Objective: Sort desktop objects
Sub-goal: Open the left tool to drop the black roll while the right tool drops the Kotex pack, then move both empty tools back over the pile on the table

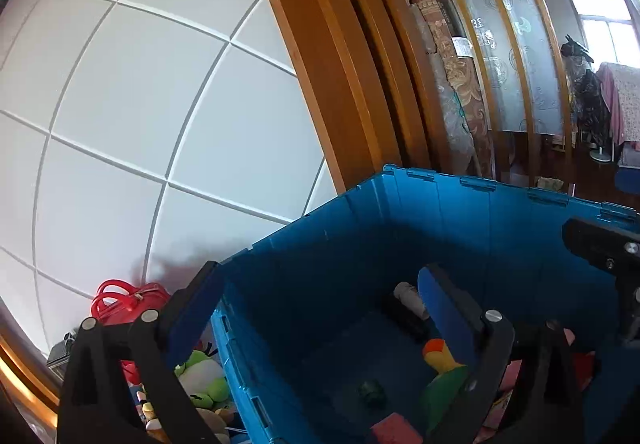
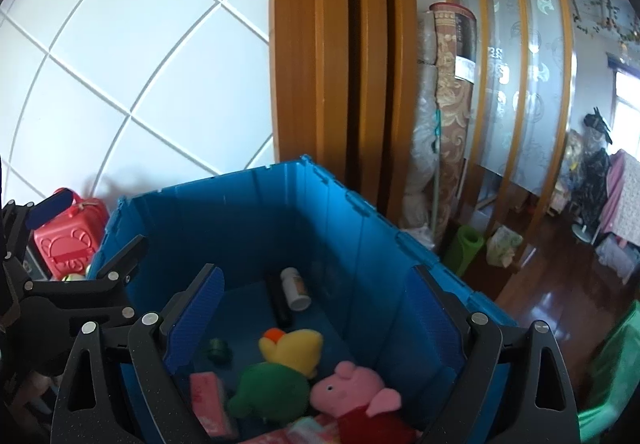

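A blue plastic crate stands against the white tiled wall. Inside lie a pink pig plush, a green and yellow plush, a white bottle, a black tube, a small green object and a pink pack. My right gripper is open and empty above the crate. My left gripper is open and empty over the crate's left wall; it also shows in the right wrist view.
A red toy case and a green frog plush lie left of the crate. A wooden door frame and rolled carpets stand behind. A green roll lies on the wooden floor at right.
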The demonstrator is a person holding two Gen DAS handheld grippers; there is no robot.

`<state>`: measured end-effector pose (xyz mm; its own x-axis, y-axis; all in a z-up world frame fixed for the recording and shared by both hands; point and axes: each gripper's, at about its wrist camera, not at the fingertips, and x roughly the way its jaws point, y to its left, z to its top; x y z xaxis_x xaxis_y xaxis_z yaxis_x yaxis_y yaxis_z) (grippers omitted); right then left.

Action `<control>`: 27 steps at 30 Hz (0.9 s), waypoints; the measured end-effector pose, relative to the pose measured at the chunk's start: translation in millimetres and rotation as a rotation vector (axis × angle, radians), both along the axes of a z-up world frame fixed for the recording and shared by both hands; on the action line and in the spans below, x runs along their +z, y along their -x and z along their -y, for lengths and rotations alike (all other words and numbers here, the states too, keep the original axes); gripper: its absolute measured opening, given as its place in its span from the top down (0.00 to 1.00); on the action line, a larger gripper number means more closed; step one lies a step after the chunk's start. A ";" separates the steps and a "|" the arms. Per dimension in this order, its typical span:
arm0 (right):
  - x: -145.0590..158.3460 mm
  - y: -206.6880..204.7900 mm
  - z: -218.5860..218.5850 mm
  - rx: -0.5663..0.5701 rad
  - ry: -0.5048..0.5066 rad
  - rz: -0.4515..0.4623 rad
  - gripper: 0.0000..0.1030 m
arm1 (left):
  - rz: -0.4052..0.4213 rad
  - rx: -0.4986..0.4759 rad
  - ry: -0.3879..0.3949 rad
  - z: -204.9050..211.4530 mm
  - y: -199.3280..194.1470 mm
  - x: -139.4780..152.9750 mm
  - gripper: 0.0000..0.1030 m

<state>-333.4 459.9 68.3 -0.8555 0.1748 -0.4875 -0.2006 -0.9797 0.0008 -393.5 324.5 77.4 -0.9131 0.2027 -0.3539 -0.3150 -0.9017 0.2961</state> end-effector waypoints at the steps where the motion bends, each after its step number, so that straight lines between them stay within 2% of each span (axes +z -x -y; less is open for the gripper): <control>1: 0.4 -1.0 2.4 0.004 0.002 -0.001 0.10 | -0.002 0.004 -0.008 3.4 -1.3 0.4 0.04; 10: 2.5 -14.0 24.7 0.036 -0.014 -0.021 0.07 | -0.026 0.053 -0.047 36.6 -20.9 4.5 0.04; 17: 7.7 -29.5 54.8 0.104 -0.011 -0.052 0.05 | -0.042 0.137 -0.076 79.8 -47.7 3.1 0.04; 27: 18.9 -51.7 130.7 0.252 -0.042 -0.087 0.02 | -0.034 0.271 -0.098 161.6 -82.1 -14.1 0.04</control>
